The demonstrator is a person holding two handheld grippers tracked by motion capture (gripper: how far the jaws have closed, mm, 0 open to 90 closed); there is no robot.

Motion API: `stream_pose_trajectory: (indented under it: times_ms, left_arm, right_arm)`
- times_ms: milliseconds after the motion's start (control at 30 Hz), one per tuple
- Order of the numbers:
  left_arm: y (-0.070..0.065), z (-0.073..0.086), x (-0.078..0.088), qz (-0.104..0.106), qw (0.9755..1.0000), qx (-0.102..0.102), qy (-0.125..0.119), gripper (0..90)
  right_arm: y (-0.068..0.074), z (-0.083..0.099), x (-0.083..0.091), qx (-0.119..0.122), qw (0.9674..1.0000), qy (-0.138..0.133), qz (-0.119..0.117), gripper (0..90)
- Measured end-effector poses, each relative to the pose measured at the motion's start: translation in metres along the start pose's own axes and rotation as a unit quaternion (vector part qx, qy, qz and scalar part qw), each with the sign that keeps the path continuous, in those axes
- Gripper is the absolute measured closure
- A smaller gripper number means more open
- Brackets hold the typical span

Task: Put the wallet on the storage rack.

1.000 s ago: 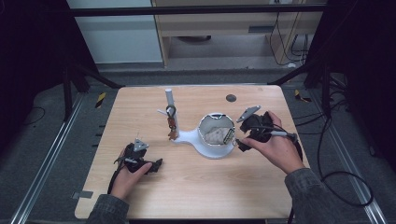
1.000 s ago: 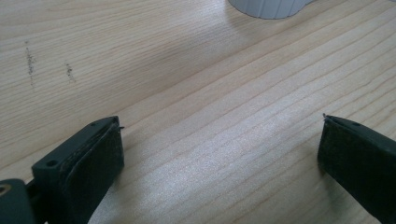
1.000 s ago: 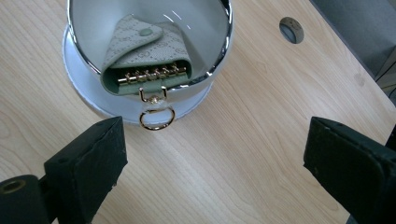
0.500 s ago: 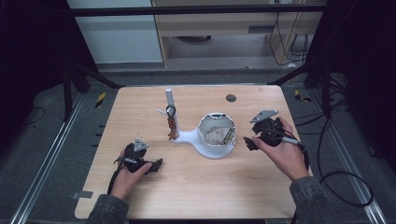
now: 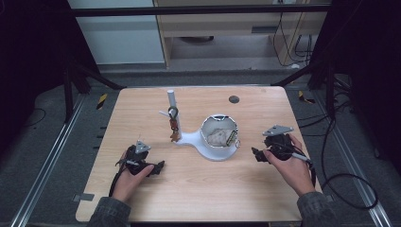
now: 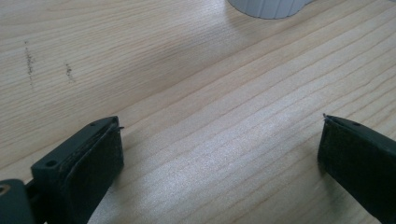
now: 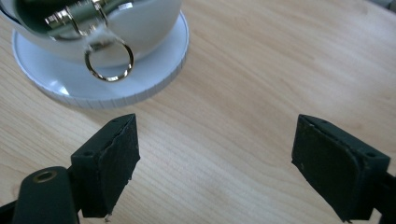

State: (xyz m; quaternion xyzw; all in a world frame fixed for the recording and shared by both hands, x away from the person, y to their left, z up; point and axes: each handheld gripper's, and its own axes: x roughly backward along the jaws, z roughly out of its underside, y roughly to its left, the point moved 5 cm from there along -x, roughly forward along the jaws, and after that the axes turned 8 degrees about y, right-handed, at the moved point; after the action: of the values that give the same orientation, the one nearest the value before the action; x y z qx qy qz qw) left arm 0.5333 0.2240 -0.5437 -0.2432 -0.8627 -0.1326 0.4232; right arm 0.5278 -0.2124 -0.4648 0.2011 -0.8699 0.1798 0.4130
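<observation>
The right gripper (image 5: 256,154) sits low over the worktop (image 5: 203,189) at about 3 o'clock of the white bowl (image 5: 218,138); its jaws have just been closing, yet stand apart with nothing between them. A metal key ring (image 7: 109,59) hangs over the bowl's rim, just beyond the jaws. The left gripper (image 5: 160,166) rests at 8 o'clock of the bowl, jaws wide open on bare wood. A white post (image 5: 171,101) with a hanging keychain (image 5: 174,124) stands at 10 o'clock

Two grippers (image 5: 160,166) (image 5: 256,154), one white bowl (image 5: 218,142), one key ring (image 7: 109,60).
</observation>
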Motion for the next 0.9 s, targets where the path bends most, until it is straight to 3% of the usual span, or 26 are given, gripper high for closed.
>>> stream_pose_trajectory:
  times_ms: [400,667,900]
  left_arm:
    - [0.0,0.0,0.0,0.0,1.0,0.001,-0.001,0.0]
    - [0.0,0.0,0.0,0.001,1.0,0.001,-0.001,0.0]
    - [0.0,0.0,0.0,0.001,1.0,0.0,0.0,0.0]
  right_arm:
    - [0.002,0.028,-0.03,-0.019,0.9993,0.03,-0.013,14.8]
    - [-0.002,0.036,-0.046,-0.058,0.9966,0.054,-0.024,5.6]
    - [-0.009,0.042,-0.055,-0.077,0.996,0.039,-0.022,6.5]
